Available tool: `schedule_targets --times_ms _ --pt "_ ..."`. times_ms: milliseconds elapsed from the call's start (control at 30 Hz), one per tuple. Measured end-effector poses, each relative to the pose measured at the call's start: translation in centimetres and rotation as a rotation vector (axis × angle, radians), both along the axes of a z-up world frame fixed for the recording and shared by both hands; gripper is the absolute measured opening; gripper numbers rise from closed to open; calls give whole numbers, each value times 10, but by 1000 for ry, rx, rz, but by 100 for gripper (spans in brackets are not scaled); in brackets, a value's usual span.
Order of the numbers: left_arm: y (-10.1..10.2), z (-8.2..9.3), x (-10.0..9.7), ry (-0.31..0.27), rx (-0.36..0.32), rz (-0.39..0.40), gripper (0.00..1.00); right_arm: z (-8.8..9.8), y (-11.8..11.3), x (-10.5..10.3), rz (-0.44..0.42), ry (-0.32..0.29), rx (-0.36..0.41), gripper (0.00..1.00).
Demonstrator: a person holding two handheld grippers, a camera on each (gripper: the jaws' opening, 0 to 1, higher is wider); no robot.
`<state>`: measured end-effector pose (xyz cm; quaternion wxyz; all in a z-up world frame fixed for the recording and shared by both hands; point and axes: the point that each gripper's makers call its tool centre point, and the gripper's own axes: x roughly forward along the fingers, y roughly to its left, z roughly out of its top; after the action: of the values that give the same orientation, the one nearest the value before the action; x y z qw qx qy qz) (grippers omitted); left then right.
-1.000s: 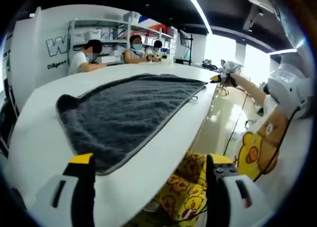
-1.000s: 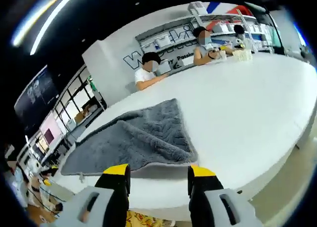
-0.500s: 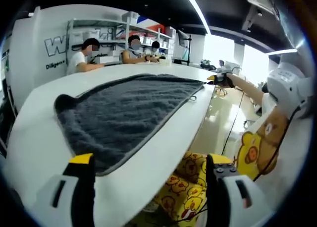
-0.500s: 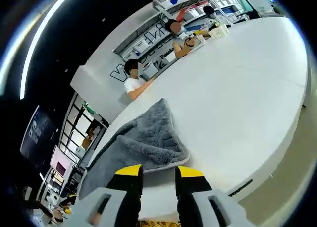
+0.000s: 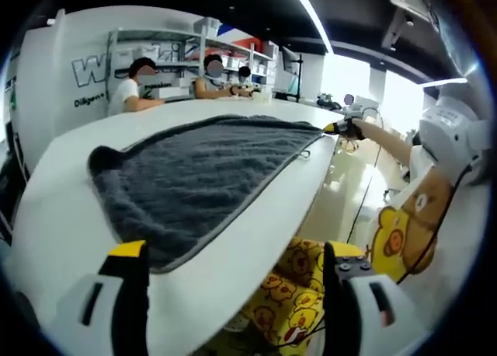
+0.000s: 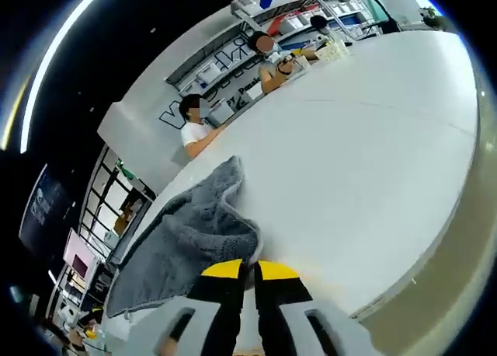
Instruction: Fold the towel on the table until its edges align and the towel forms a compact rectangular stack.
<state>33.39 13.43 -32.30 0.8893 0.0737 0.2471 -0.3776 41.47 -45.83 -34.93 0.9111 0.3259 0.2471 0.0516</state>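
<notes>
Two grippers noted: right gripper pinches the towel corner for folding; left gripper waits, jaws spread, near table edge.

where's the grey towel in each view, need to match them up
Left gripper view: the grey towel lies spread across the middle of the picture on the white table, above the left tongs, which stand open.
Right gripper view: the towel sits lower left, its near corner at the tips of the right tongs, which look nearly shut on it.
Shared landmark: the seated people by the shelves.
</notes>
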Motion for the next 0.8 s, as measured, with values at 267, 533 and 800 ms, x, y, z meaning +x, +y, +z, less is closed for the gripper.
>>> schedule_targets --times_ms 267,533,800 --pt "2 1 -1 -2 2 10 98 32 2 12 -17 -94 -88 2" --pt "5 1 -3 -8 -5 15 98 95 58 24 129 -205 -214 2" --pt "8 0 -6 -16 -22 5 98 146 150 54 416 -303 -227 2"
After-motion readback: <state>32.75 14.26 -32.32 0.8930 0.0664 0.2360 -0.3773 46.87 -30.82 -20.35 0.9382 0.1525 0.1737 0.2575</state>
